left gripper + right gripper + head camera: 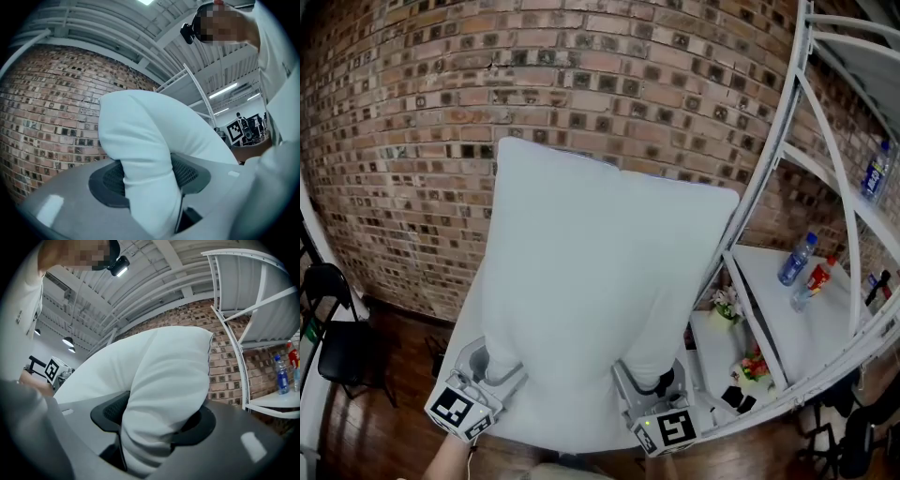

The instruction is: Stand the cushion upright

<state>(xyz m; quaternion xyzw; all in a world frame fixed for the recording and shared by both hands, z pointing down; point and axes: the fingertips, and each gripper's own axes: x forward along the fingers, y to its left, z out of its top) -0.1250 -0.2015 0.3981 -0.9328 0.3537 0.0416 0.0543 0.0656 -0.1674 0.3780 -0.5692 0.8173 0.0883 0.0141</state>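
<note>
A large pale blue-white cushion (600,291) stands nearly upright in front of the brick wall, its top edge high in the head view. My left gripper (502,367) is shut on its lower left corner, and my right gripper (647,380) is shut on its lower right corner. In the left gripper view the cushion (140,154) bulges out between the dark pads (187,173). The right gripper view shows the same: the cushion (164,385) is squeezed between the pads (110,411). Its lower edge is hidden behind both grippers.
A brick wall (441,112) stands behind. A white metal shelf (811,309) is at the right with bottles (795,261) and small items on it. A black chair (337,347) stands at the left on the wooden floor.
</note>
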